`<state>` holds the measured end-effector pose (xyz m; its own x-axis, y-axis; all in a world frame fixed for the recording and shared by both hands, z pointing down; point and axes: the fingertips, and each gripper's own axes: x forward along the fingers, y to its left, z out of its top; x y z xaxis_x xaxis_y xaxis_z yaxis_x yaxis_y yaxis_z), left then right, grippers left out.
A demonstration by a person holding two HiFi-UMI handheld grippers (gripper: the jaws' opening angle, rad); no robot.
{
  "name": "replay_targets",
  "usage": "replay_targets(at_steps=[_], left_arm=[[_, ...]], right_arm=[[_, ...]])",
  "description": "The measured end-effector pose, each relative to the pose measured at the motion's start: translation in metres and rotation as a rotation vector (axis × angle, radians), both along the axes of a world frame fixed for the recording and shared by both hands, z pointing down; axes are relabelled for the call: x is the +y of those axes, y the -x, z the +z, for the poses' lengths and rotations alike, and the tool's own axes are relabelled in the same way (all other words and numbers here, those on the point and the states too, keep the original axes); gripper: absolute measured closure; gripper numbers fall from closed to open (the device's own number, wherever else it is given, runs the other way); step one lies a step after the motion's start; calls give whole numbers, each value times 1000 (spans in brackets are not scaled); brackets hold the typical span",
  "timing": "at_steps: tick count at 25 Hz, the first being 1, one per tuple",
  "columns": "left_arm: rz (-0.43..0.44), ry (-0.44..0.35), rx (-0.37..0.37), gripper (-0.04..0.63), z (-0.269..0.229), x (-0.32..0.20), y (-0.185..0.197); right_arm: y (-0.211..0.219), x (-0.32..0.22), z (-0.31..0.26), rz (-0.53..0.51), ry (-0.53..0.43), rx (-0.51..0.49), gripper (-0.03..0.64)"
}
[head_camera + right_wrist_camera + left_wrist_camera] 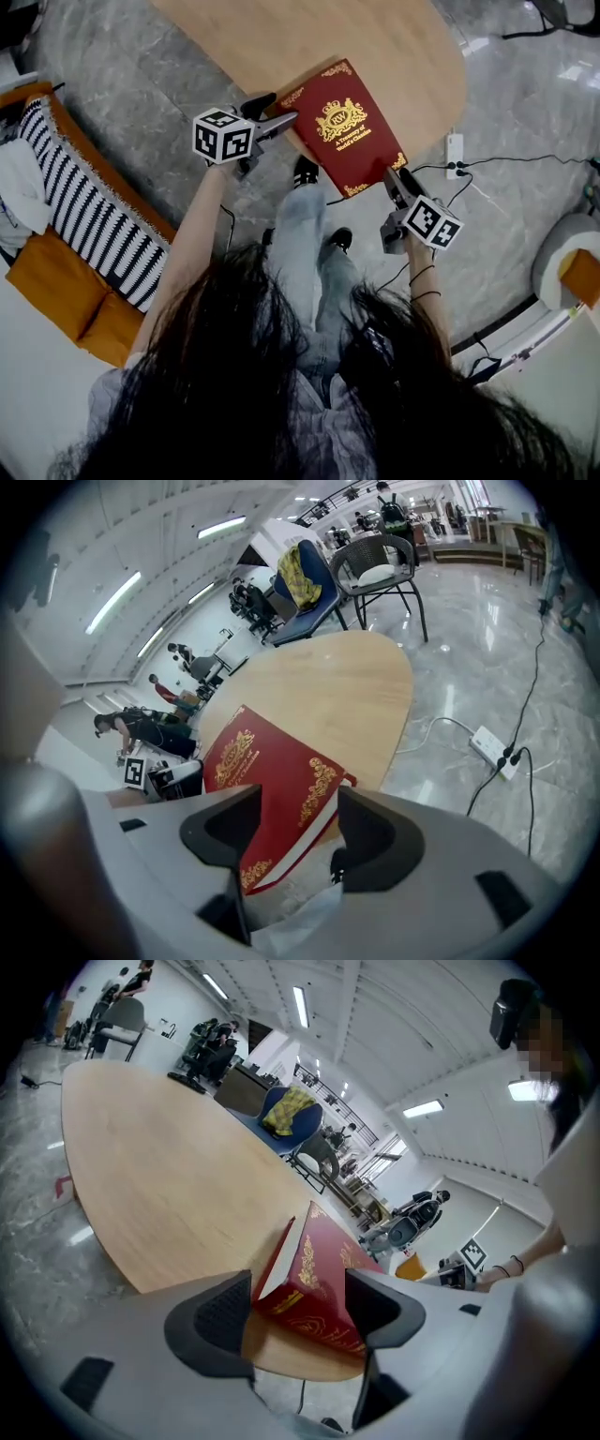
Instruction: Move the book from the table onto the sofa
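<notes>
Since the red gilt-stamped book (345, 127) lies on the wooden tabletop (281, 37), with its near end hanging out past the rim toward me, I judge the job barely begun: nothing has been lifted and the whole carry is ahead. I have the left gripper (272, 117) at the book's left corner. In the left gripper view its jaws are spread wide with that corner standing between them, and I see a gap at each pad, so nothing is clamped. The right gripper (394, 183) is at the overhanging near-right corner. The right gripper view shows its jaws wide apart too, with the cover and the pale page edge between them but not pinched. My reading is that I am at the approach-and-straddle step, and closing on both corners comes next. The orange sofa (56, 281), with its black-and-white striped cushion (94, 220), sits off to my left, well apart from the tabletop with marble floor (141, 112) between. What is left is to grip, raise the book clear of the edge, swing it leftward and set it down on the seat.
</notes>
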<state>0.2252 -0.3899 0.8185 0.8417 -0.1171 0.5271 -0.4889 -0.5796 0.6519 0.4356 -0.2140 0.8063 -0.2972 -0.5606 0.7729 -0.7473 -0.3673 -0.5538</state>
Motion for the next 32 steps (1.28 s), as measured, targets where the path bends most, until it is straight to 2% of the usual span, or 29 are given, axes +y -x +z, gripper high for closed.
replay_targets(at_steps=[2,5,11,13,16,17,22,26,32], left_arm=[[-16,13,25,291,-1,-3,-5],[-22,32,22,291,5,-3,-8],[-13,56,34,291,11,-5,-10],[-19,56,43,291,11,-6,-10],[-36,60,39,291,12,-6,-12],[-37,63,34,291,13,-6,-12],[-46,63,-4,293,8,-2,-8],[-117,38,25,293,-7,5,-4],[-161,-5,28,293,-48,38,-17]], right_arm=[[-6,5,1,49,23,14,365],[-9,12,11,113,62,-12,364],[3,3,27,87,75,-69,365],[6,2,29,120,66,-123,365],[9,4,31,211,69,-257,369],[9,4,30,229,70,-281,403],[6,-6,20,210,64,-209,423],[2,-8,4,179,45,-194,426],[-18,14,-29,92,54,-176,430]])
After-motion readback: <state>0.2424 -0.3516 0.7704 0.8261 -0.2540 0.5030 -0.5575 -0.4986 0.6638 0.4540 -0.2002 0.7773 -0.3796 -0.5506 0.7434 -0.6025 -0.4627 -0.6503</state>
